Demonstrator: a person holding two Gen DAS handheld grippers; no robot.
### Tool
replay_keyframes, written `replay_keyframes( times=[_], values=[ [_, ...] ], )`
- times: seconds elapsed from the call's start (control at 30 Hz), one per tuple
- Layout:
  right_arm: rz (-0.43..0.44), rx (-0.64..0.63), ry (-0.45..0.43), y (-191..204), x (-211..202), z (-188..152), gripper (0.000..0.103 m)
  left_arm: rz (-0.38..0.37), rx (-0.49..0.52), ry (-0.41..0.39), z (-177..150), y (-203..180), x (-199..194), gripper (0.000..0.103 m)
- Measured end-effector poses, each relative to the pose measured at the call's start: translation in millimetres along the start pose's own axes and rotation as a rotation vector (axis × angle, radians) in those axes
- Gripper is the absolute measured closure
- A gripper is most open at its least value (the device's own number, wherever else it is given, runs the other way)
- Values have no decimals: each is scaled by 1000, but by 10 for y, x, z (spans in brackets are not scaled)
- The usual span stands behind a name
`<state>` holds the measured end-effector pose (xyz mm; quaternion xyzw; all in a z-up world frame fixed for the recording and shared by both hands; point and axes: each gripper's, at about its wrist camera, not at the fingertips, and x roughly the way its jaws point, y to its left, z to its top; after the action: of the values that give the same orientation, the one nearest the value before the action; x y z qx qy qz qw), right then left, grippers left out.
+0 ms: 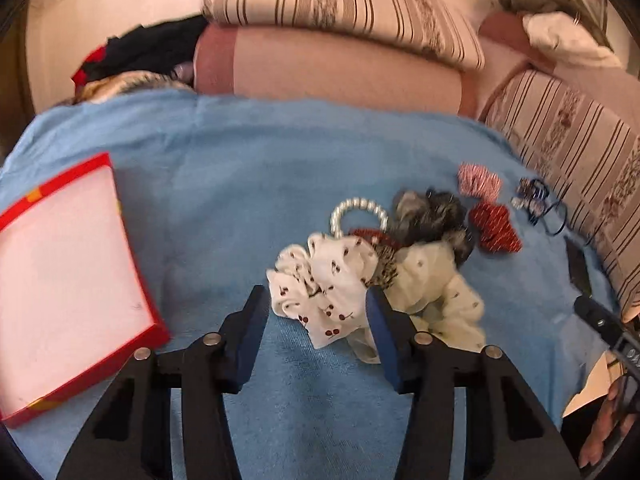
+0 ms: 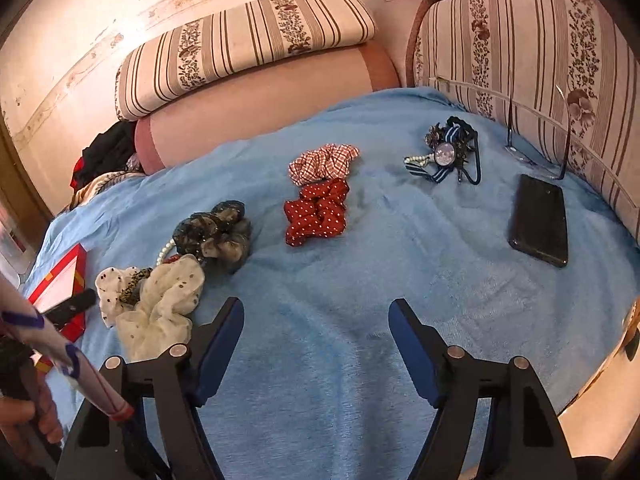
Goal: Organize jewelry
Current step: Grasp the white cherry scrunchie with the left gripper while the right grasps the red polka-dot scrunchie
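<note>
My left gripper (image 1: 316, 300) is low over the blue blanket (image 1: 280, 152). A white cherry-print scrunchie (image 1: 320, 292) lies between its fingertips, which stand at the scrunchie's edges without squeezing it. Behind it lie a pearl bracelet (image 1: 360, 206), a grey scrunchie (image 1: 428, 216) and a cream dotted scrunchie (image 1: 436, 292). An open red box (image 1: 60, 264) with a white inside sits to the left. My right gripper (image 2: 316, 308) hangs open over bare blanket with nothing between its fingers. Ahead of it lie a red dotted scrunchie (image 2: 316, 212) and a checked scrunchie (image 2: 320, 162).
A black phone (image 2: 540, 220) lies on the blanket at the right, and a tangle of blue hair ties and a brooch (image 2: 444, 156) sits behind. Striped cushions (image 2: 520, 60) and a pink bolster (image 1: 340, 68) border the blanket. Dark clothes (image 1: 144, 48) are heaped at the back left.
</note>
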<state>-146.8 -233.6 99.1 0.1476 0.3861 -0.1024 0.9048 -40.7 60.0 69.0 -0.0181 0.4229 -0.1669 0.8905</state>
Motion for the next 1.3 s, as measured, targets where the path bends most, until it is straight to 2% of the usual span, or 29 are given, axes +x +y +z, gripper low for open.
replay_keyframes(
  times=[0.23,0.3,0.33,0.43,0.7,0.97,1.0,1.17,1.3],
  values=[
    [16,-1,24,14,98,-9,24,-6,21,34,-26,-61,236,54],
    [15,-8,29,32,102,-11,24,-13,0,55,-30,-9,298,84],
    [18,-9,29,37,96,-9,24,-22,-9,61,-30,18,306,94],
    [22,-2,15,26,73,0,24,0,-4,23,-29,50,212,94],
    [16,24,-5,-37,25,68,24,-5,0,-113,13,88,-194,94],
    [-6,76,-70,-228,-31,437,24,4,26,-170,34,21,-343,94],
    [-1,82,-68,-256,-9,488,24,2,26,-174,39,25,-354,94],
    [23,100,-3,-327,261,727,41,7,28,-179,41,11,-365,94],
    [58,105,68,-329,647,859,41,10,25,-169,28,13,-337,94]
  ],
)
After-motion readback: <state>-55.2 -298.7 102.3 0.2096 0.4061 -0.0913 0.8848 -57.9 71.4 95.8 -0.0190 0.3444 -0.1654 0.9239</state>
